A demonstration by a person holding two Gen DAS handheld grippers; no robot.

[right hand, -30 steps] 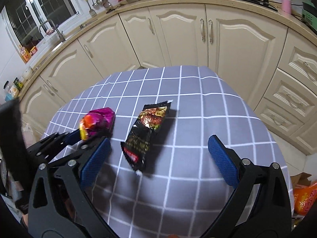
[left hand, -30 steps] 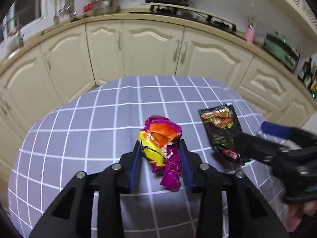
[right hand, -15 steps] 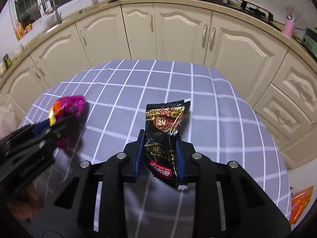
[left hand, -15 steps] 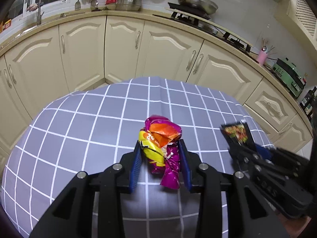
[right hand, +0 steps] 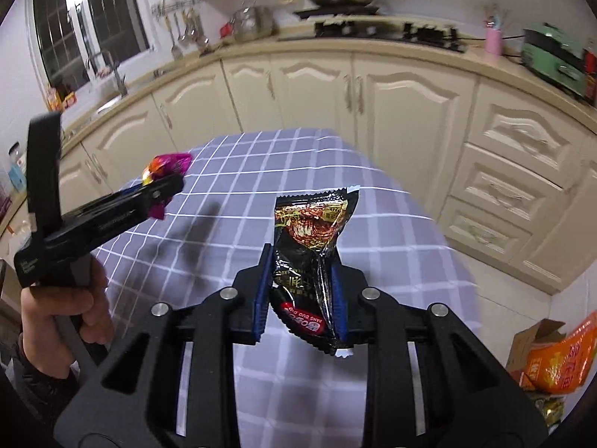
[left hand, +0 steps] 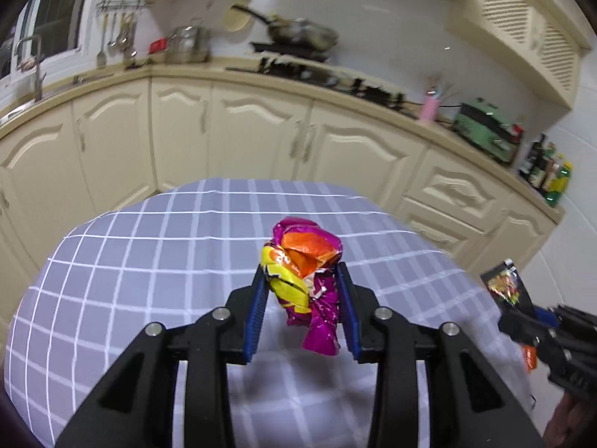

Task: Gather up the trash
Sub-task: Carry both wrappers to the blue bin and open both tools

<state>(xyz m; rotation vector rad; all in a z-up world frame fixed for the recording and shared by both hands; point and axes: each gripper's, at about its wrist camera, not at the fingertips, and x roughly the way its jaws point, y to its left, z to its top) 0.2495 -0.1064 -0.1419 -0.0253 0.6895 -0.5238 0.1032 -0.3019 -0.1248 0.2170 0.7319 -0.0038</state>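
- Gripping a crumpled magenta, orange and yellow wrapper (left hand: 304,267), the left claw (left hand: 303,300) has its blue pads pressed against the wrapper's two sides; the wrapper's top bulges above the pads and a magenta tail hangs below them.
- Wrapper is off the surface, held above the grey table (left hand: 130,261) with its white grid cloth.
- Right claw (right hand: 300,291) is closed on a black snack packet (right hand: 311,254): pads pinch its lower half, the serrated top edge stands up and leans slightly right, the red-labelled bottom end pokes out beneath the pads.
- Packet is likewise lifted, above the near right part of the table (right hand: 261,171).
- Right wrist view: left claw (right hand: 166,186) appears at left, raised over the table's left edge with the wrapper (right hand: 168,162) at its tip; the person's left hand (right hand: 63,313) is wrapped round its handle.
- Left wrist view: right claw (left hand: 522,317) sits at the far right edge with the packet (left hand: 503,285) sticking up from it, beyond the table's right rim.
- The two claws are well apart.
- Background: cream kitchen cabinets (left hand: 261,138) behind the table; an orange bag (right hand: 559,358) lies on the floor at lower right in the right wrist view. Background is motion-blurred.
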